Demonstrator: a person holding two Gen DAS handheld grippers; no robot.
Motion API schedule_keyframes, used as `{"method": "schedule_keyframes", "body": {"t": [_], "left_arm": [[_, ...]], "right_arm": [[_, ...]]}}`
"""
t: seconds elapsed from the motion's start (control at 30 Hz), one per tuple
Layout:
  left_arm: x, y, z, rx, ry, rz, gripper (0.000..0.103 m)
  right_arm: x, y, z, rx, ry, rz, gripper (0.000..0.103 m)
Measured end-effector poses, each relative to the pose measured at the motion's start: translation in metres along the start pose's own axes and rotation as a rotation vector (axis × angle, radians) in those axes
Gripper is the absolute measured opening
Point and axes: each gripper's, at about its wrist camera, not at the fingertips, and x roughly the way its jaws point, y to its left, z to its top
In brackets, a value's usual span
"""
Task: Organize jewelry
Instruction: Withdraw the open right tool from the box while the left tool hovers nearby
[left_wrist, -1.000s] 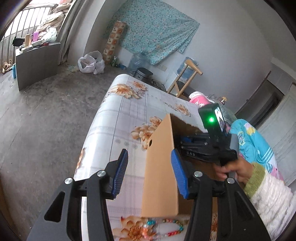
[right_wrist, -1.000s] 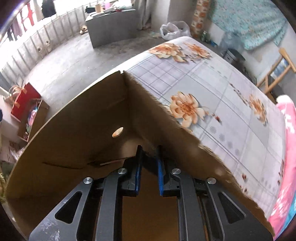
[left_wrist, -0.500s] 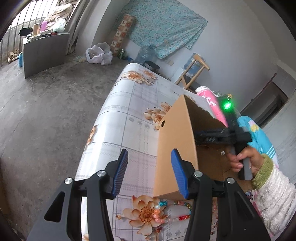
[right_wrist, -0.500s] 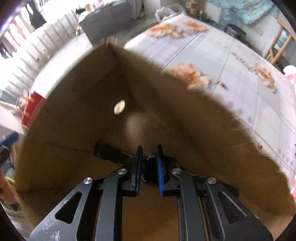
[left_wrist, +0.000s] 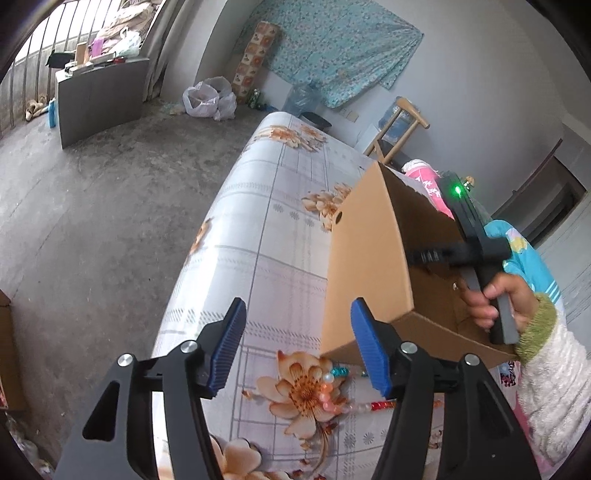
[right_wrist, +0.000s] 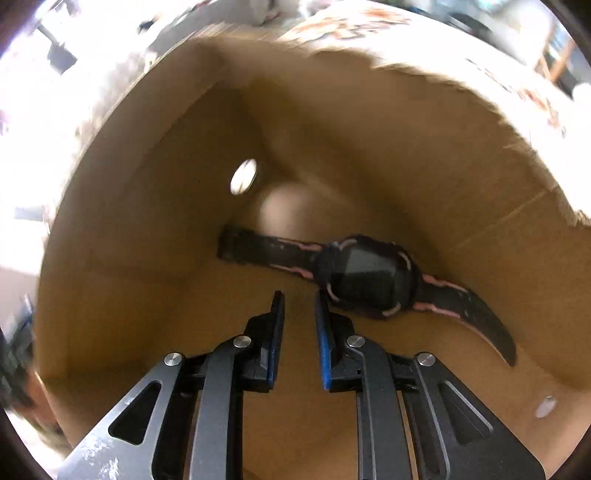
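Item 1: cardboard box (left_wrist: 369, 258), brown, open top, small round hole in one side wall. Stands on table (left_wrist: 258, 229) w/ floral-check cover, near the edge closest to the left wrist cam.

Item 2: watch (right_wrist: 369, 277), black w/ pink trim on strap, dark square face. Lies flat on box floor, strap stretched out both ways, face just beyond the right gripper's tips and a bit to their right. Nothing touching it as far as can be seen.

Item 3: right gripper (right_wrist: 299, 314), black frame, blue pads. Inside the box, pointing steeply down at the floor. Jaws a narrow gap apart, have just been opening slightly; nothing between them, only bare cardboard showing in the gap. Right hand (left_wrist: 495, 299) grips its handle above the box rim; white fuzzy sleeve w/ green cuff. Green light lit on the unit.

Item 4: left gripper (left_wrist: 295, 347), same make. Outside the box, over the table, right pad close to the box's near corner – contact can't be told. Jaws well apart, have just been opening wider; nothing between them.

Item 5: bead necklace (left_wrist: 340, 391), mixed colours (teal, pink, pearl, red). Lies on the table cover by the box's near bottom edge, partly over an orange flower print, partly hidden behind the left gripper's right finger.

Bkgd: concrete floor, grey cabinet (left_wrist: 99, 96), white plastic bag (left_wrist: 207, 98), blue patterned cloth (left_wrist: 340, 48) on wall, wooden chair (left_wrist: 399, 129).
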Motion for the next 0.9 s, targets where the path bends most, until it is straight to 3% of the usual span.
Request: {"method": "schedule_keyframes", "body": {"t": [0.07, 0.17, 0.27, 0.33, 0.4, 0.5, 0.57, 0.63, 0.67, 0.73, 0.83, 0.9], "left_arm": [[-0.002, -0.003, -0.005, 0.001, 0.007, -0.007, 0.059], [-0.002, -0.008, -0.008, 0.009, 0.012, -0.026, 0.061], [-0.001, -0.014, -0.004, -0.007, 0.007, -0.099, 0.066], [0.004, -0.017, 0.002, -0.036, 0.009, -0.173, 0.069], [0.009, -0.02, 0.01, -0.06, 0.002, -0.233, 0.074], [0.019, -0.026, 0.023, -0.069, -0.004, -0.281, 0.077], [0.027, -0.03, 0.03, -0.072, 0.012, -0.301, 0.077], [0.039, -0.033, 0.033, -0.082, 0.048, -0.323, 0.077], [0.042, -0.035, 0.032, -0.085, 0.063, -0.334, 0.077], [0.049, -0.039, 0.031, -0.093, 0.086, -0.359, 0.077], [0.057, -0.048, 0.029, -0.113, 0.106, -0.379, 0.078], [0.057, -0.056, 0.028, -0.093, 0.088, -0.343, 0.079]], "right_arm": [[0.002, -0.009, 0.004, 0.062, -0.015, 0.036, 0.019], [-0.003, -0.009, 0.005, 0.065, -0.029, 0.011, 0.033], [-0.033, -0.002, -0.002, 0.027, -0.07, 0.0, 0.04], [-0.074, 0.003, -0.016, -0.001, -0.158, -0.001, 0.047], [-0.12, 0.002, -0.043, 0.007, -0.277, -0.03, 0.061], [-0.179, -0.011, -0.105, 0.094, -0.484, -0.115, 0.069], [-0.203, -0.024, -0.159, 0.213, -0.623, -0.182, 0.073], [-0.206, -0.035, -0.197, 0.327, -0.693, -0.201, 0.073], [-0.201, -0.047, -0.221, 0.413, -0.722, -0.16, 0.075], [-0.189, -0.072, -0.237, 0.523, -0.723, -0.05, 0.075], [-0.163, -0.082, -0.24, 0.622, -0.688, 0.061, 0.072], [-0.147, -0.086, -0.24, 0.632, -0.652, 0.117, 0.066]]}}
